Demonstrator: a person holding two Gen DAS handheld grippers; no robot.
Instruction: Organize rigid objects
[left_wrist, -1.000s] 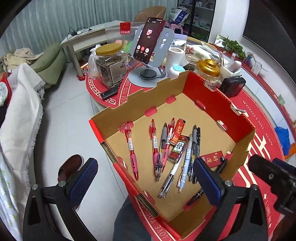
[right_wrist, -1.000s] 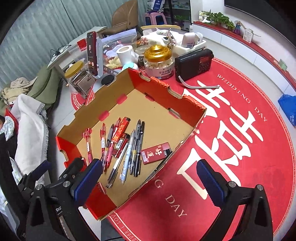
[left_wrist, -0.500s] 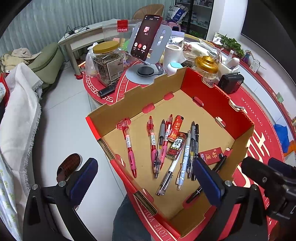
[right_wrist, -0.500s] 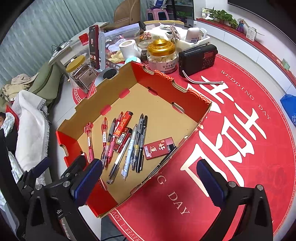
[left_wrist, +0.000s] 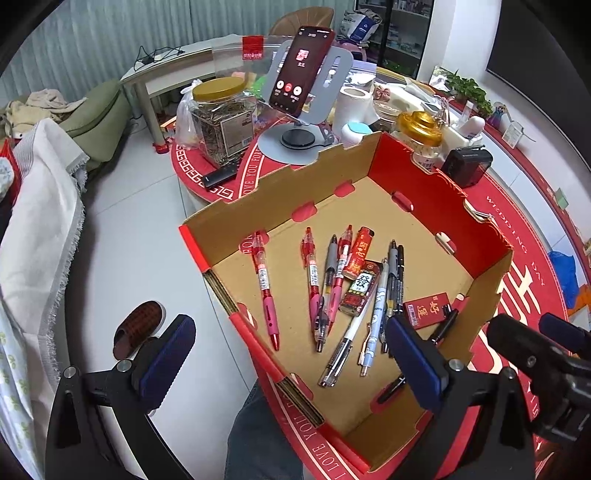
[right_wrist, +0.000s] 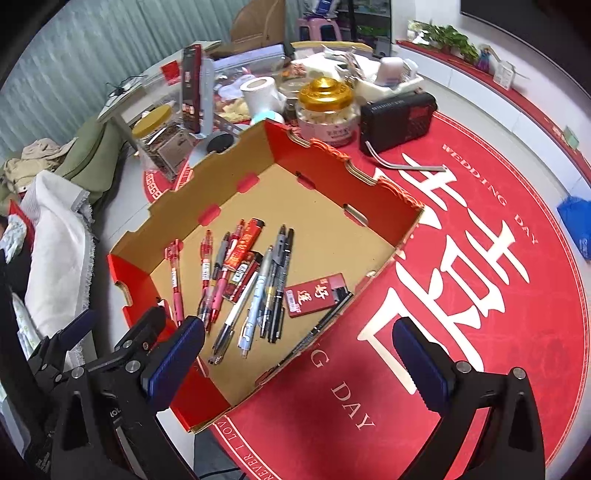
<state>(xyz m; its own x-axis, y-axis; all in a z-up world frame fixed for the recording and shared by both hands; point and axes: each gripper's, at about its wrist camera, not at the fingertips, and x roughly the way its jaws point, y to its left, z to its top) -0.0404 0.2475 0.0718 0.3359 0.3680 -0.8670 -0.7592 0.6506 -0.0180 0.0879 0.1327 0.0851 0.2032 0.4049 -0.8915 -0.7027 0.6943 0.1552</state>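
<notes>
Hand-held left gripper (left_wrist: 286, 332), black frame with blue pads: spread wide, holding nothing, poised over the 7 o'clock corner of the shallow red-and-brown cardboard tray (left_wrist: 406, 173). Hand-held right gripper (right_wrist: 297, 332): likewise fully spread and empty, straddling the tray's 6 o'clock wall above the round red printed tablecloth (right_wrist: 480, 295). All loose on the tray floor: red-and-pink plastic pens (left_wrist: 266, 291), grey, black and white pens (left_wrist: 373, 314) fanned roughly parallel and partly overlapping, two red printed lighters (left_wrist: 359, 253) among them, and a flat red card box (left_wrist: 424, 309) at 4 o'clock of the fan, near the wall. Judged step: undecided. Fits either a finished gathering into the tray or a mixed heap awaiting sorting by kind. For any further pick: approach from above, align the jaws across one barrel, favour the isolated pen at 9 o'clock, and avoid dragging touching neighbours.
</notes>
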